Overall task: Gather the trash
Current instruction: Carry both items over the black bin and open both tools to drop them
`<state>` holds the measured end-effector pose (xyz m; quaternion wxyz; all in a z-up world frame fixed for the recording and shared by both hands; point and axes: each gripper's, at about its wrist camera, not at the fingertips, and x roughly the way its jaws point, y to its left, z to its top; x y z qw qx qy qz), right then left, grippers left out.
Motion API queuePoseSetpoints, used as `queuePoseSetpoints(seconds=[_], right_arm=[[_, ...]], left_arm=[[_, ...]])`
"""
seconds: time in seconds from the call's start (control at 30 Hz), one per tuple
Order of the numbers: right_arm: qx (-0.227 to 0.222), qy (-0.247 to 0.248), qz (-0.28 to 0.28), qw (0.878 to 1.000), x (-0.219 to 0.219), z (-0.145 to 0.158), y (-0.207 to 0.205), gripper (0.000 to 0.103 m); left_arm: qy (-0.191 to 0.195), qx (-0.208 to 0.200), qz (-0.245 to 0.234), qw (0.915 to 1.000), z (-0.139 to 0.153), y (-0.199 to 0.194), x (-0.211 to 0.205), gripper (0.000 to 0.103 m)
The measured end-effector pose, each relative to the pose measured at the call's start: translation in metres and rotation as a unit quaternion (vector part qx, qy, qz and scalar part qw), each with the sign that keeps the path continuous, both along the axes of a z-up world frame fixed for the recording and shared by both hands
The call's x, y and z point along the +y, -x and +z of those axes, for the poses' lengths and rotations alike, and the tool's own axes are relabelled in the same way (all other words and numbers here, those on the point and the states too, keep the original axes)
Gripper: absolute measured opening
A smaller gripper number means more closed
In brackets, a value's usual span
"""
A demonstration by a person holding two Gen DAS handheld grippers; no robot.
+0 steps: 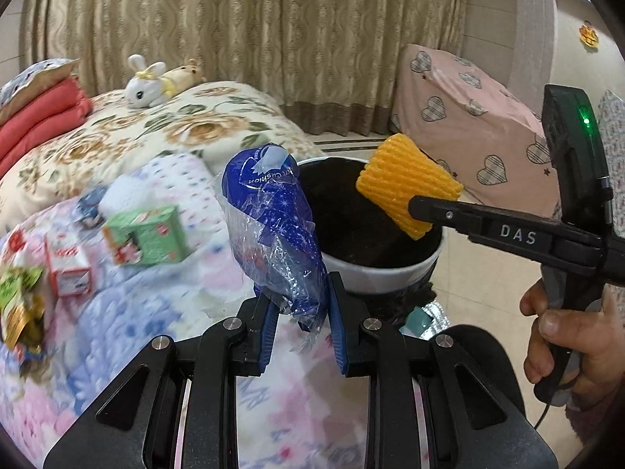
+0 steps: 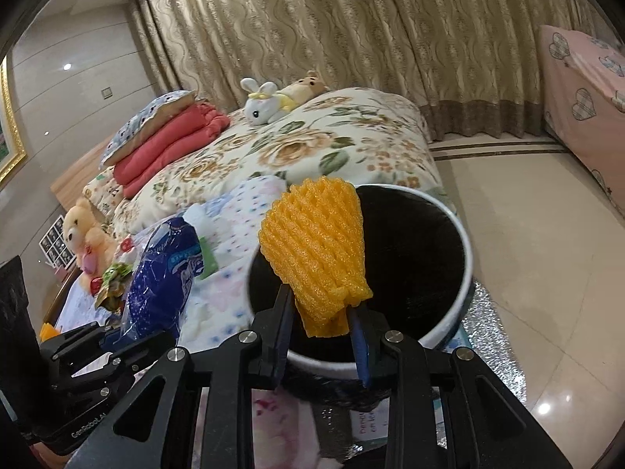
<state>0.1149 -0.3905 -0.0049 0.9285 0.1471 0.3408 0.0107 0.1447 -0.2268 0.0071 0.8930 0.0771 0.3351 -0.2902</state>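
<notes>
1. Trash is held over the bin (image 2: 466, 242): my left tongs (image 1: 300, 305) clamp the blue wrapper (image 1: 273, 219), my right tongs (image 2: 322, 312) clamp the orange foam net (image 2: 316, 246).
2. I centre each piece above the opening before releasing.

Glossy crinkled plastic wrapper (image 1: 273, 226); ribbed matt foam net (image 2: 316, 250).

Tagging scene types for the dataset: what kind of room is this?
Almost certainly a home bedroom. A bed with a floral quilt fills the view, with folded red blankets and a plush rabbit on it, and floor-length beige curtains behind. A white bin stands on the tiled floor beside the bed.
</notes>
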Motion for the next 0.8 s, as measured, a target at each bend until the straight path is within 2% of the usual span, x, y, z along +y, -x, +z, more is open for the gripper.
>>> queuePoseSetpoints(seconds=[0.37,0.8], right_arm=[[0.015,-0.006,-0.01,1.0,-0.023,-0.005,-0.012,0.03],[0.027,-0.015,-0.014,0.999,-0.04,-0.012,-0.022,0.031]], left_arm=[[-0.012,0.01,-0.033,0.9993,0.003,-0.017,-0.038,0.022],[-0.015,0.037,-0.046,0.9982,-0.005,-0.035,-0.056,0.024]])
